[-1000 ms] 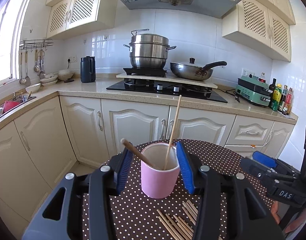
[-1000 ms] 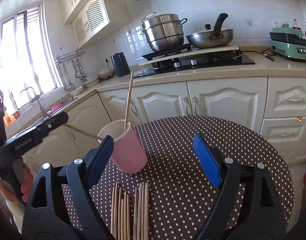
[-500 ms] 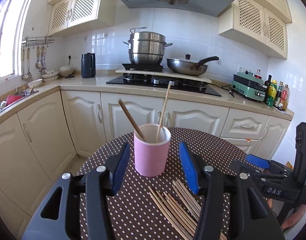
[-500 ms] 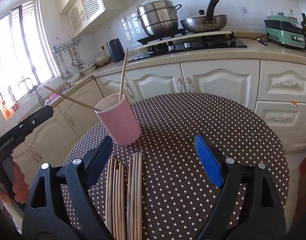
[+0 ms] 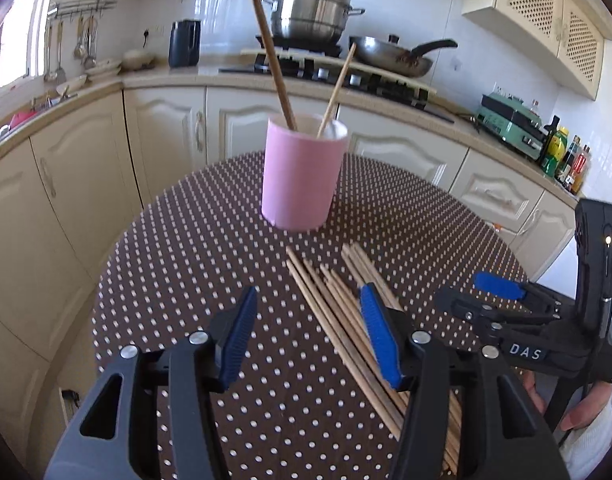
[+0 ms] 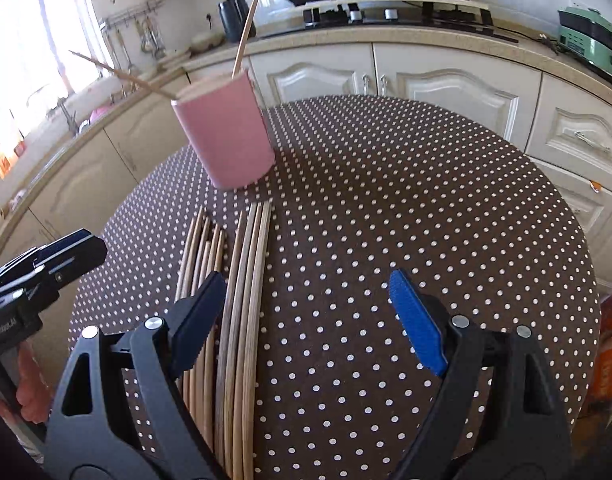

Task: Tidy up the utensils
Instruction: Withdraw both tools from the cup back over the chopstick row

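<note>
A pink cup (image 5: 302, 176) stands on the round dotted table (image 5: 194, 256) with two wooden chopsticks (image 5: 272, 60) leaning in it. It also shows in the right wrist view (image 6: 226, 132). Several loose chopsticks (image 5: 345, 312) lie side by side on the table nearer me, also in the right wrist view (image 6: 238, 280). My left gripper (image 5: 306, 332) is open and empty, hovering over the near ends of the loose chopsticks. My right gripper (image 6: 306, 312) is open and empty above the table, its left finger over the chopsticks. Each gripper shows in the other's view: the right (image 5: 485, 296), the left (image 6: 58, 256).
Cream kitchen cabinets (image 5: 174, 128) wrap around behind the table. A stove with a steel pot (image 5: 311, 12) and a pan (image 5: 389, 56) is on the counter, with a kettle (image 5: 184, 42) and bottles (image 5: 561, 156). The table edge falls off at left and right.
Both grippers pulled back from the pink cup toward the near side of the table. The left gripper no longer straddles the cup. More of the loose chopsticks now shows.
</note>
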A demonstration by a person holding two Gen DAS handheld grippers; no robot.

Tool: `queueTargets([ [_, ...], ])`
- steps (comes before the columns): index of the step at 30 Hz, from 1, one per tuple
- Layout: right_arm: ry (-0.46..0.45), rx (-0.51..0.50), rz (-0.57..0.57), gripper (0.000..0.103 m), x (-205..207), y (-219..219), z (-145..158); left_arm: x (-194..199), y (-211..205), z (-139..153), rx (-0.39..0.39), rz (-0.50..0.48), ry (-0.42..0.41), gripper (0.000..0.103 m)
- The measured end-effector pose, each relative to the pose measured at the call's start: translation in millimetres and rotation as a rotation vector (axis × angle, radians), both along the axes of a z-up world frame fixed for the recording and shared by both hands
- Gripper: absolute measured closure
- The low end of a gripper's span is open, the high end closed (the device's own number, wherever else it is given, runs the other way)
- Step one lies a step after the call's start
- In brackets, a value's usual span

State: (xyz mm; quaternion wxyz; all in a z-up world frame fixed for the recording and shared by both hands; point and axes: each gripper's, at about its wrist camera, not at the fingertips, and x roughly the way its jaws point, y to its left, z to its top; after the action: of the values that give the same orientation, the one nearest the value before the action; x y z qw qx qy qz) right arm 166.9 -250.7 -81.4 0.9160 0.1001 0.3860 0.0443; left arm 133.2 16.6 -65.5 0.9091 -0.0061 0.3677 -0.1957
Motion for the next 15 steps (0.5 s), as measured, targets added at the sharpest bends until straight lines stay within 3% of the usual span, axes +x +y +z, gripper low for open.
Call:
queueTargets([
  [8,0.093,-0.076,0.03,0.02,16,17,-26,4,2,-41,-0.003,0.049,0.136,0.049],
  [15,0.111,-0.151,0.021,0.017,29,26,-31,9,2,-50,-0.013,0.068,0.172,0.049],
])
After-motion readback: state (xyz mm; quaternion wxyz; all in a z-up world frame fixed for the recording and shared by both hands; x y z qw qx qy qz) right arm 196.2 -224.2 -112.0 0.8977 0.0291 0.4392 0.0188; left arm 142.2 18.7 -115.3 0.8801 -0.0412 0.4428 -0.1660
